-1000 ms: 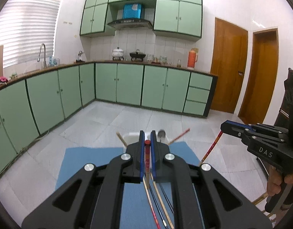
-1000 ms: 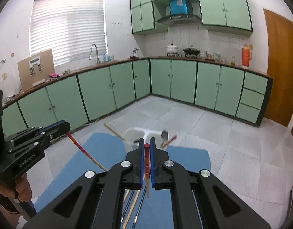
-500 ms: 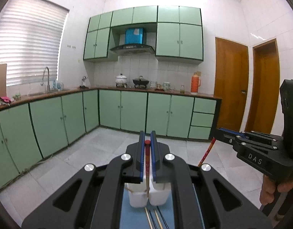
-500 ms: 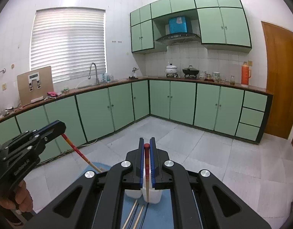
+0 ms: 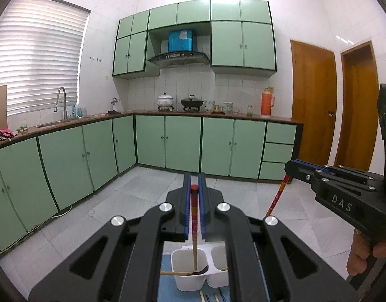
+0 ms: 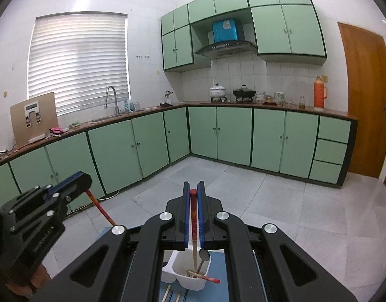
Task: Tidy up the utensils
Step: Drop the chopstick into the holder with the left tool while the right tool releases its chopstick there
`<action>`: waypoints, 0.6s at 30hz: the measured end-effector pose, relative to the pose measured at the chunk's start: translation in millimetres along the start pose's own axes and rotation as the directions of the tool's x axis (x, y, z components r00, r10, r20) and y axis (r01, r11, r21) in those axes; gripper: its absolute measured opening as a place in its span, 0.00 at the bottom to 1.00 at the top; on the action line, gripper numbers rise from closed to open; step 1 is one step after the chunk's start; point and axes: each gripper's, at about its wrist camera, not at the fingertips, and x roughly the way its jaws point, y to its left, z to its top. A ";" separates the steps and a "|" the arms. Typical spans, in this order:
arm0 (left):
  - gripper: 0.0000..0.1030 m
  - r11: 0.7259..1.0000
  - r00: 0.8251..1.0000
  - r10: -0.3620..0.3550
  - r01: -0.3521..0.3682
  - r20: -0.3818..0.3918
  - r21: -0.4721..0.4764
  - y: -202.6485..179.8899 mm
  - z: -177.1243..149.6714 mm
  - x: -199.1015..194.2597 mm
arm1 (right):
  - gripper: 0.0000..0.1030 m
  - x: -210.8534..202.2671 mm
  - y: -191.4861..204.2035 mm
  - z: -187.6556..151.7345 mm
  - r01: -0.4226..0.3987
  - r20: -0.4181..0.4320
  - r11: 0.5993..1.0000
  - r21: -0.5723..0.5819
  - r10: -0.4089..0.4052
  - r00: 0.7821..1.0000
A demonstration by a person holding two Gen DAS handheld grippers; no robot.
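Both grippers had tilted upright since a second ago. We held one red chopstick (image 5: 194,216) in the left gripper (image 5: 194,193), another (image 6: 193,221) in the right gripper (image 6: 193,193), tips inside the white holder (image 5: 183,280); release only once vertical.

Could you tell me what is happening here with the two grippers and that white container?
A person is sorting utensils with a handheld gripper in each hand. The left gripper is shut on a red-topped chopstick, its tip down in one compartment of the white container. The right gripper holds another chopstick over the other compartment, where a spoon already stands. More chopsticks lie on the blue mat.
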 end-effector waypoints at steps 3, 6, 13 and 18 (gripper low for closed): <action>0.05 1.000 1.000 0.003 -0.003 -0.025 0.002 0.5 -9.0 15.3 | 0.05 10.8 1.0 -13.9 -0.005 -0.021 1.000 0.010 0.005 1.000; 0.05 1.000 0.999 0.010 -0.010 -0.047 0.003 4.3 -17.7 28.2 | 0.05 21.0 -0.9 -25.3 -0.011 -0.045 1.000 0.024 0.012 0.999; 0.05 1.000 0.994 0.023 -0.023 -0.107 0.001 11.3 -38.5 52.3 | 0.05 37.5 -1.6 -41.9 -0.011 -0.087 0.999 0.037 0.014 0.996; 0.05 0.999 0.987 0.034 -0.035 -0.154 -0.003 18.3 -51.7 65.9 | 0.05 45.9 -0.2 -53.6 0.004 -0.116 0.999 0.032 0.000 0.993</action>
